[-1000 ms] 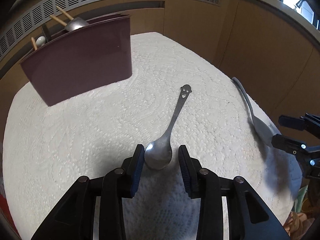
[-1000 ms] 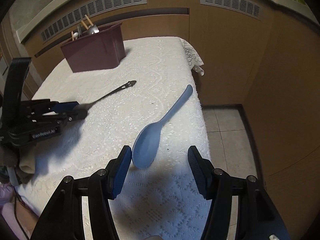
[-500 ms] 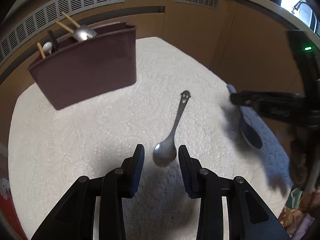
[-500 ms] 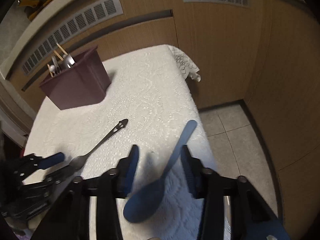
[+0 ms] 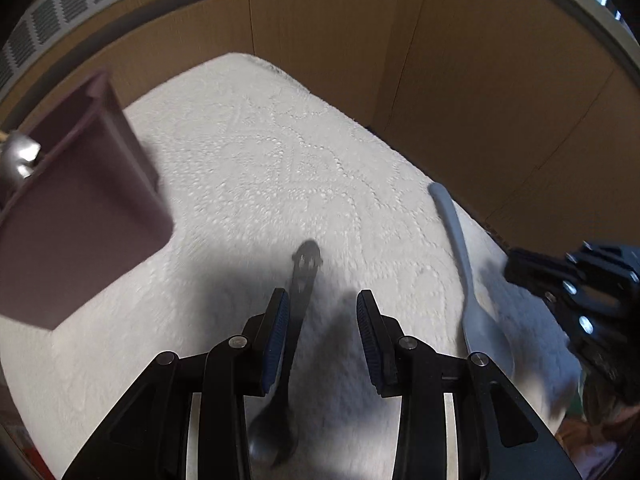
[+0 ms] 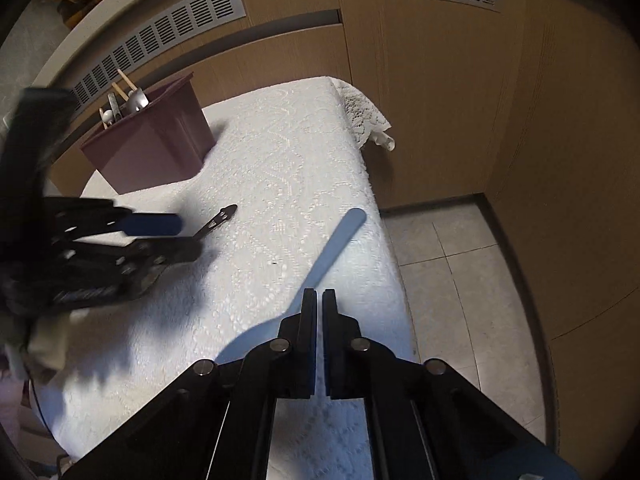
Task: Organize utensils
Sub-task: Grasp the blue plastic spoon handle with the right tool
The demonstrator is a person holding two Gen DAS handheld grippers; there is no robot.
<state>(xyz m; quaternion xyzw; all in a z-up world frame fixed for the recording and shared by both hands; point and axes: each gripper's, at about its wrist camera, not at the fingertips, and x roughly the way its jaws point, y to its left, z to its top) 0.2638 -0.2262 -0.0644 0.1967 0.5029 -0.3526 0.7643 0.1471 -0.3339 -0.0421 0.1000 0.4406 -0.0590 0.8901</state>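
A metal spoon lies on the white lace cloth, its smiley-face handle end pointing away. My left gripper hovers over it, open; the handle runs beside the left pad and the bowl lies under the left finger. The pads do not press on it. A pale blue plastic spoon lies near the cloth's right edge. My right gripper is above its neck, jaws shut together with nothing seen between them. A maroon utensil bin stands at the far left, holding several utensils.
The cloth's right edge drops to a tiled floor. Wooden cabinet fronts close in behind and to the right of the table. The left gripper reaches in from the left in the right wrist view.
The right jaws closed from wide open to shut as they moved over the blue spoon. The left gripper slid forward along the metal spoon, from the bowl to the handle, opening unchanged.
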